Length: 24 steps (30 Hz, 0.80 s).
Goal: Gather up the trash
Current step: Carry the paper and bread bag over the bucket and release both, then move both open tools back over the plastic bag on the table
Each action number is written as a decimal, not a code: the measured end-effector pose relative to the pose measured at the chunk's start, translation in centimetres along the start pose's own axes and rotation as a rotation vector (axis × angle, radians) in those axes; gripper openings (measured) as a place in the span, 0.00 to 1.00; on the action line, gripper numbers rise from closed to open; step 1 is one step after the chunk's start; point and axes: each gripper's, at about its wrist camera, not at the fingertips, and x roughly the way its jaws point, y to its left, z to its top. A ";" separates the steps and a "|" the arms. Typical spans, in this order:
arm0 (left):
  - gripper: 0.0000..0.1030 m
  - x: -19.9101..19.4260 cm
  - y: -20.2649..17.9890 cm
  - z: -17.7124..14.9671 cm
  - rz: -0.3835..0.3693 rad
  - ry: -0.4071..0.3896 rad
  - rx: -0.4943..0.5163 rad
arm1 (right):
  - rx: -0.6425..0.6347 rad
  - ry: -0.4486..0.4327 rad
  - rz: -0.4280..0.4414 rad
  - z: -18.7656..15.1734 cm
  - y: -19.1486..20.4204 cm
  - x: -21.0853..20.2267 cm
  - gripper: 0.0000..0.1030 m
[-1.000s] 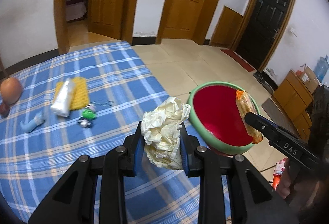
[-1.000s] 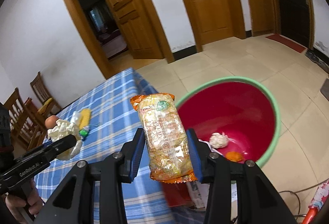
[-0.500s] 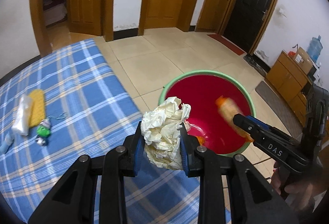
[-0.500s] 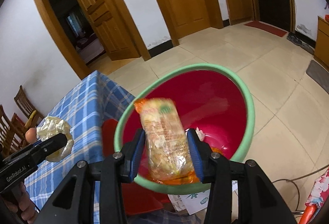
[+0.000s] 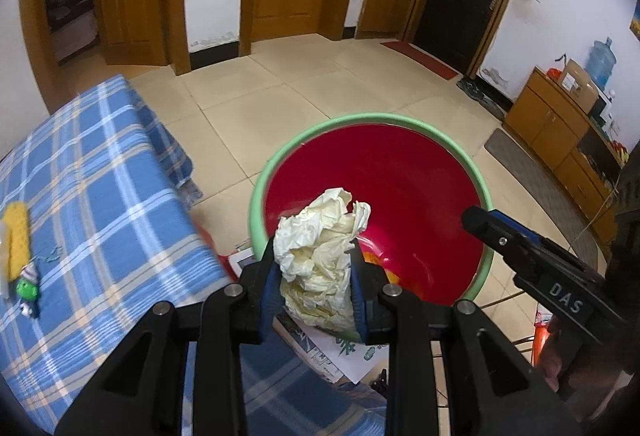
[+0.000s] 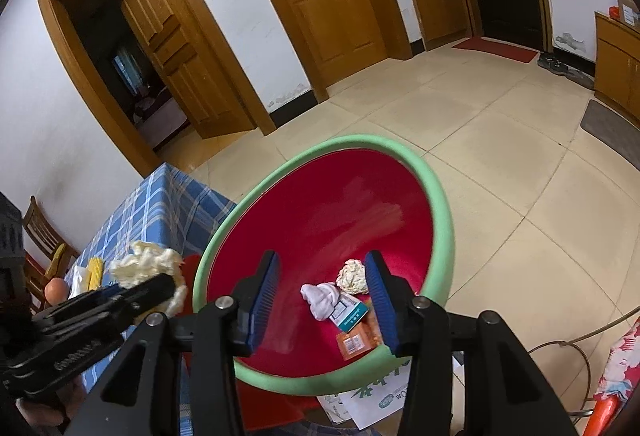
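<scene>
Now a sock (image 6: 322, 298), small box (image 6: 352, 314) and orange snack wrapper (image 6: 358, 340) are seen inside the red basin (image 6: 440, 236); crumpled paper (image 5: 320, 260) is clamped by the left gripper (image 5: 316, 286) above its rim, while the right gripper (image 6: 324, 300), just opening, is held empty.

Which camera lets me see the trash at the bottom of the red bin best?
The right wrist view. It looks down into the red bin, showing a white wad, a crumpled ball, a small box and an orange wrapper. In the left wrist view the crumpled paper hides the bottom, leaving only an orange sliver.
</scene>
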 end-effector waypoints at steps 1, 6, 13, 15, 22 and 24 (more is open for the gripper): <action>0.30 0.2 -0.2 0.1 0.002 -0.001 0.006 | 0.003 -0.004 -0.002 0.1 -0.1 -0.1 0.48; 0.50 0.5 -0.6 0.3 -0.006 -0.011 0.010 | 0.016 -0.015 -0.002 0.5 -0.9 -0.5 0.51; 0.52 0.0 -0.5 0.4 0.001 -0.022 0.006 | 0.018 -0.018 -0.001 0.6 -1.0 -0.5 0.53; 0.52 -0.4 -0.4 0.4 0.004 -0.027 0.003 | 0.015 -0.021 -0.001 0.6 -0.9 -0.6 0.54; 0.52 -2.0 0.7 0.3 0.016 -0.052 -0.023 | -0.011 -0.030 0.004 0.5 0.5 -1.4 0.57; 0.52 -2.5 1.1 0.1 0.023 -0.059 -0.031 | -0.016 -0.030 0.009 0.4 0.8 -1.6 0.59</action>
